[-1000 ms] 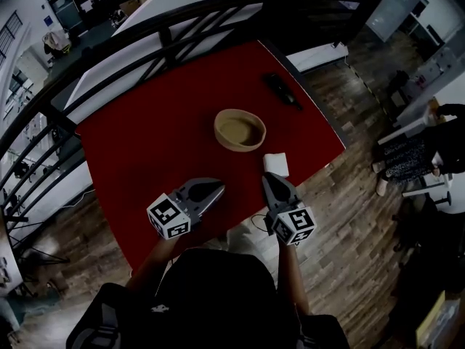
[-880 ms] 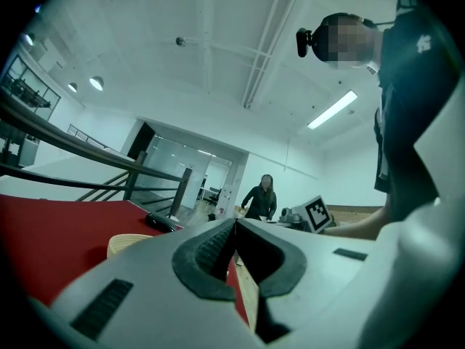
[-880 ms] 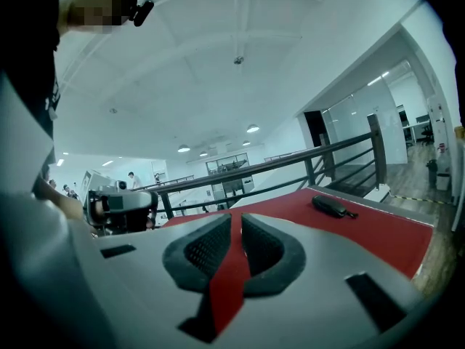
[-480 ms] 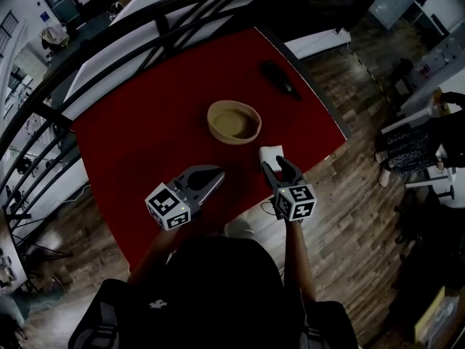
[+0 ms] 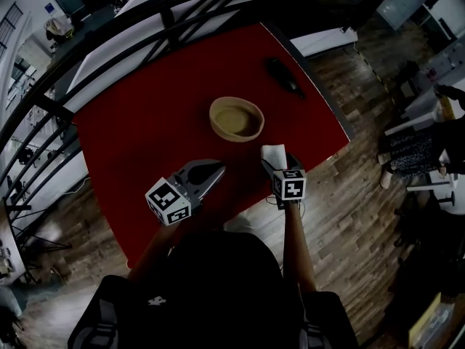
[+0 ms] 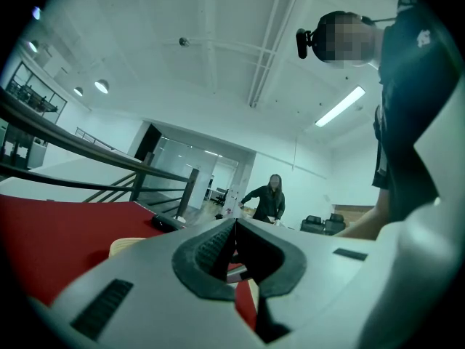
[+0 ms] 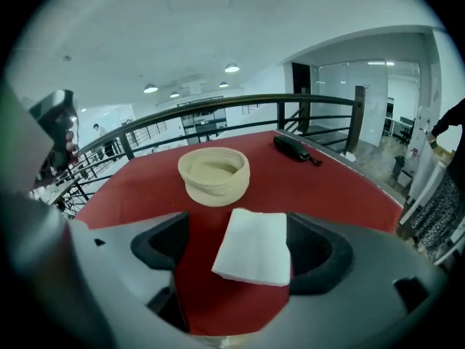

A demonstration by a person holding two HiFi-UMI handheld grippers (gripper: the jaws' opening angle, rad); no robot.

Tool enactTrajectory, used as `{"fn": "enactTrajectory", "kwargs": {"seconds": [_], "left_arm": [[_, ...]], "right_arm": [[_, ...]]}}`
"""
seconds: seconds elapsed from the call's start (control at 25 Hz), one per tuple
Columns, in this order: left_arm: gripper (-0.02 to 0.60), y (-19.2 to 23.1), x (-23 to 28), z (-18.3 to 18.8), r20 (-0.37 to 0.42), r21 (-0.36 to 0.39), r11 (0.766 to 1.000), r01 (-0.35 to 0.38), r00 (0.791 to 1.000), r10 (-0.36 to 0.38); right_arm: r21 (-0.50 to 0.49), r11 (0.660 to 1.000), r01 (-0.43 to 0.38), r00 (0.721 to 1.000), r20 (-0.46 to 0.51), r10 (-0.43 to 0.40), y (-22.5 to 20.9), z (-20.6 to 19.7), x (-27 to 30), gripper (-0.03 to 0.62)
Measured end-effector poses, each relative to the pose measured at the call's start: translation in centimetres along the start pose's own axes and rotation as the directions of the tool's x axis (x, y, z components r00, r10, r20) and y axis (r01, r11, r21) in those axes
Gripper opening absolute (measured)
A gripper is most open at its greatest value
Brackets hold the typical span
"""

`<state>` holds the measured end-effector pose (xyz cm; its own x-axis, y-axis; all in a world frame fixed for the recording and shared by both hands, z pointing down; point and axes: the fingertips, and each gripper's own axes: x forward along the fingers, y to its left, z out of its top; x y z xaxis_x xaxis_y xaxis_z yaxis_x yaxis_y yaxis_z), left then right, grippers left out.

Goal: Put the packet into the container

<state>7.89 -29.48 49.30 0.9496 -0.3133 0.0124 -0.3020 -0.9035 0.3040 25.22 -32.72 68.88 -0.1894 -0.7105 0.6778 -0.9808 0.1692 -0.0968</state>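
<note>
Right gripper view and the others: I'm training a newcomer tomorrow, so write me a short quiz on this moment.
1. True or false: the packet lies inside the container.
2. What sits between the jaws of the right claw? A the container; B the packet; C nothing.
3. Is the left claw open or shut?
Key: 1 false, it lies on the red table, short of the container. 2 B; the jaws have just been opening and do not press it. 3 shut, empty.
</note>
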Motion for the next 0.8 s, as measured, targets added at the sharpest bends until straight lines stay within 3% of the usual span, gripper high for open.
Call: {"fn": "enactTrajectory", "kwargs": {"seconds": [0.24,0.44,0.8], "left_arm": [[0.011,-0.1,-0.2,-0.5,-0.003,-0.001,1.0,-0.007,1.0,0.007],[0.011,0.1,-0.1,-0.7,0.001,0.0,1.0,-0.014,1.0,0.014],[0.011,0.3,0.0,-0.2,0.01,0.001,1.0,-0.031,0.999,0.031]], "right_arm": [[0.028,0.998,0.055,0.989,-0.141,-0.051,-0.8,-2.7,2.5,0.411],[0.019,0.992,0.122,0.974,-0.195,-0.116,-2.1,-4.1,3.7,0.42],[0.021,0.987,0.159,0.957,-0.249,-0.149,-3.2,-4.9,5.0,0.426]]}}
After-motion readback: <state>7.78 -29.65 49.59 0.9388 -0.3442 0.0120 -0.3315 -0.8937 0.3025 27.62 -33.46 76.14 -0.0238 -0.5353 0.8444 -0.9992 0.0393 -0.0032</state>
